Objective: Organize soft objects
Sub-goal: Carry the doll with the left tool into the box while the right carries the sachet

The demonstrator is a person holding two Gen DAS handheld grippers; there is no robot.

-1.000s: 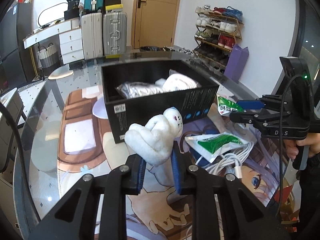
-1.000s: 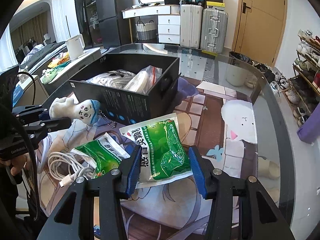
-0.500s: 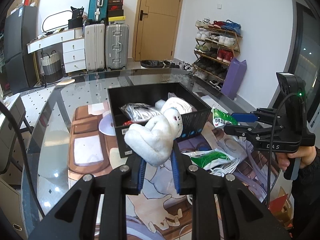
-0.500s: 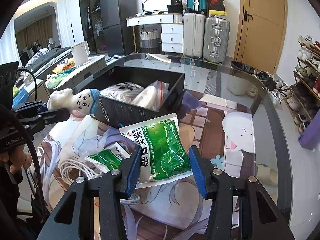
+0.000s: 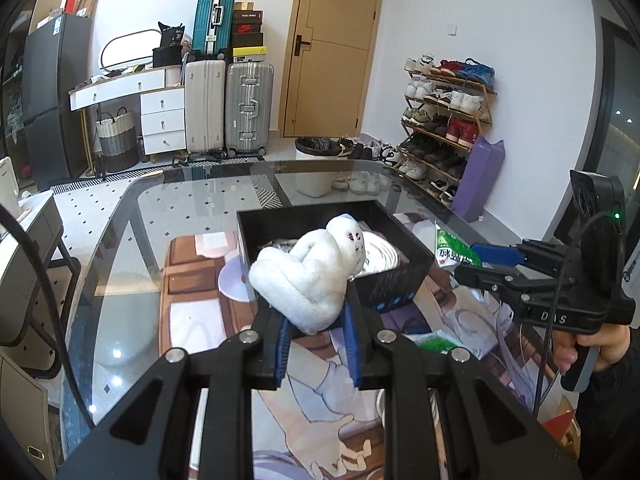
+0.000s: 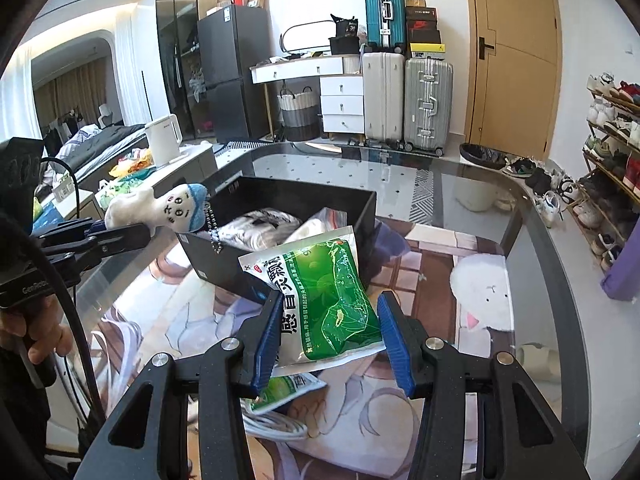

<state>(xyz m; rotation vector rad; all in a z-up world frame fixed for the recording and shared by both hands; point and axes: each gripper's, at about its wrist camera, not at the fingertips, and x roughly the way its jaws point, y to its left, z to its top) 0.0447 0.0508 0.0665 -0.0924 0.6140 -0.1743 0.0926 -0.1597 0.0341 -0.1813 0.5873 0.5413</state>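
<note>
My left gripper (image 5: 316, 344) is shut on a white plush toy (image 5: 308, 276) and holds it up above the near edge of the black box (image 5: 396, 284). The toy also shows in the right wrist view (image 6: 160, 210), with a blue cap and a bead chain hanging from it. My right gripper (image 6: 328, 336) is shut on a green and white pouch (image 6: 320, 296) and holds it in the air just before the black box (image 6: 296, 200). The box holds bagged white items.
A second green pouch (image 6: 280, 394) and a white cable (image 6: 276, 424) lie on the printed mat under my right gripper. The glass table's edge (image 6: 532, 208) curves at the right. Suitcases, drawers and a shoe rack stand beyond.
Both grippers have risen. The plush toy has moved up and over the box's near edge. The green pouch has lifted off the table towards the box.
</note>
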